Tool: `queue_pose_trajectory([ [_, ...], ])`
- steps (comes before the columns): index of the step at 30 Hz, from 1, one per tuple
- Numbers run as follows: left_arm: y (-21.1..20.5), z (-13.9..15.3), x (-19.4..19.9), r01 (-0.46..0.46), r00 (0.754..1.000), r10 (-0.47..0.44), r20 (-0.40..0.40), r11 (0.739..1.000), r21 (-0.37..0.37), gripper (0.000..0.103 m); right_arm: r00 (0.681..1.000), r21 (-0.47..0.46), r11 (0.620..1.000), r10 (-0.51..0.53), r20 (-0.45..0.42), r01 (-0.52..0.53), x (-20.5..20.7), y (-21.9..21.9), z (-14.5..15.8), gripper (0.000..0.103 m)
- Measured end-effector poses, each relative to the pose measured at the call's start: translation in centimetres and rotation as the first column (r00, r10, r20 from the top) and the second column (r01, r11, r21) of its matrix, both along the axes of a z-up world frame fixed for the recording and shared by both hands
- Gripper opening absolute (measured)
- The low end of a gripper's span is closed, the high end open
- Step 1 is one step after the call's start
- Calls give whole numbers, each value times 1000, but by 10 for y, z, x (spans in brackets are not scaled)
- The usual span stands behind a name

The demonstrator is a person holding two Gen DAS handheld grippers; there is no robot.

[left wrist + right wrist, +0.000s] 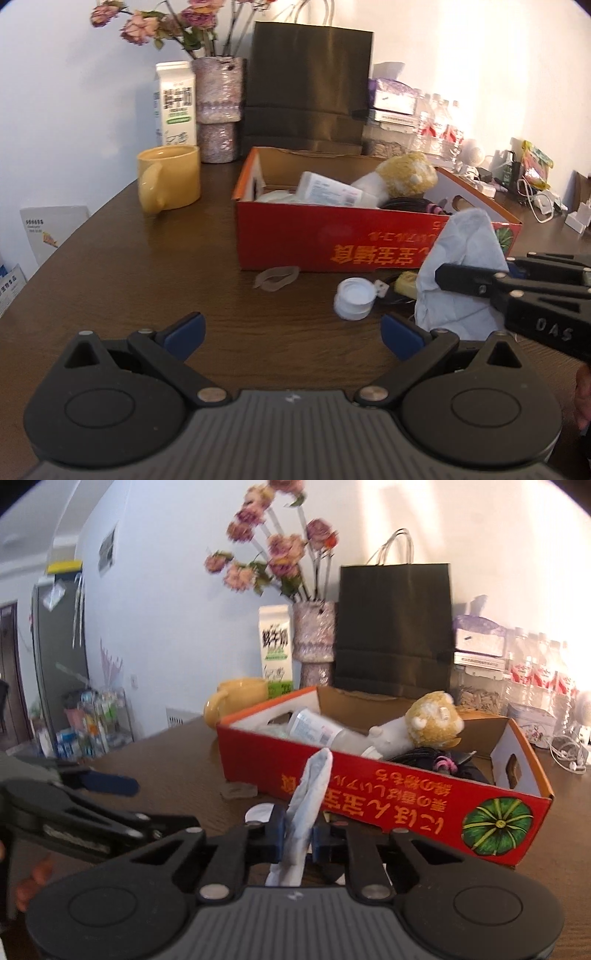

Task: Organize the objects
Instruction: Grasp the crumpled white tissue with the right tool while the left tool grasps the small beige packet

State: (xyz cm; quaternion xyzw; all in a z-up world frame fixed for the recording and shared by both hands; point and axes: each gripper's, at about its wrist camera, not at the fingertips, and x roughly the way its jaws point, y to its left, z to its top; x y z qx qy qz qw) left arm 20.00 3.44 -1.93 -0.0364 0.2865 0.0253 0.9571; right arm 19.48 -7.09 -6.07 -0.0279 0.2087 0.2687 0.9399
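My right tongs (298,840) are squeezed tight on a pale blue cloth (308,801). The cloth sticks up between the two blue pads and hangs down a bit below them. It is up off the brown bench (129,266), just in front of the red box (369,794). In the left view I see the same cloth (461,273) bunched up, with the black finger of the right tongs (476,282) across it.

My left tongs (291,332) are wide open. Nothing is between their blue pads. They hang over a bare part of the bench, and the right tongs are close by on their right side.

The red box sits in the middle of the bench with its top open. It has yellow writing and a green pumpkin picture (496,827) on its long side. Inside it I see a fluffy yellow toy (406,175), a white bottle (328,190) lying down, and some dark cords (410,205).

On the bench in front of the box are a small white lid (354,297) and a thin see-through piece (277,278). Something small and yellow (406,284) lies next to the lid, but I cannot tell what it is.

A yellow mug (170,177) stands to the left of the box. Behind it are a white milk carton (175,103), a sparkly vase (219,110) with pink flowers, and a dark paper bag (310,85).
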Motion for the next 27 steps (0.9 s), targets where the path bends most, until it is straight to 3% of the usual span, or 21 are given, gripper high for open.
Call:
queue_pose_trajectory([
  [11,-37,-6,19,70,997,-70,-22,997,24,103,999,83,995,-50,13,49,-1,-45,4,11],
  [18,-62,1,34,132,991,-134,21,989,73,103,997,93,993,-78,20,76,-3,-65,5,11],
  [20,-70,2,39,165,985,-169,33,981,102,97,996,97,992,-84,21,81,-3,-69,5,11],
  [22,-79,2,44,200,978,-206,31,971,131,79,996,102,991,-87,20,84,-3,-72,4,11],
  [26,-89,-3,57,238,971,-240,-5,961,142,56,996,111,990,-85,17,82,-2,-75,4,11],
  [27,-90,-5,60,244,970,-244,-15,960,138,45,996,111,991,-83,17,80,-2,-75,4,11],
])
